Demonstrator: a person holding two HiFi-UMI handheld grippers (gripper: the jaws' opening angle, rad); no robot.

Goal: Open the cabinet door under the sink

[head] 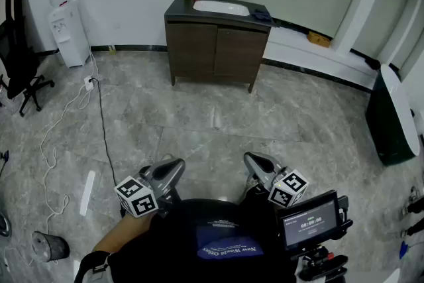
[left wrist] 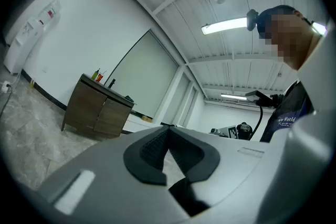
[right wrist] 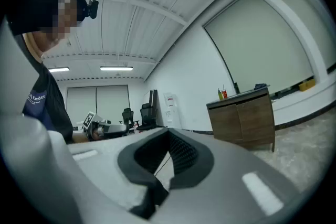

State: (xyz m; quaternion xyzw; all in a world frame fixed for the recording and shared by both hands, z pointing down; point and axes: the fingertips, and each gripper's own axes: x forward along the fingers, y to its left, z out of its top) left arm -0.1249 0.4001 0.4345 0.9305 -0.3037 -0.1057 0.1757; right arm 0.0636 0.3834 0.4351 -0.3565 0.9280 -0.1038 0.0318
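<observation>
The sink cabinet point(head: 215, 51) stands at the far wall, well apart from the left claw point(head: 173, 168) and right claw point(head: 255, 162), both closed on nothing. Its 2 doors point(head: 240, 53) are shut. They look rigid and light with no visible handles, so hooking an edge at the middle seam seems best.

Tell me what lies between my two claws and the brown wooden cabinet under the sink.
Only bare grey stone-tiled floor, shown in the head view; the black cable lies to the left.

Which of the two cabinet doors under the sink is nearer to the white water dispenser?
The left door in the head view; the water dispenser stands on that side, and the right door is farther from it.
</observation>
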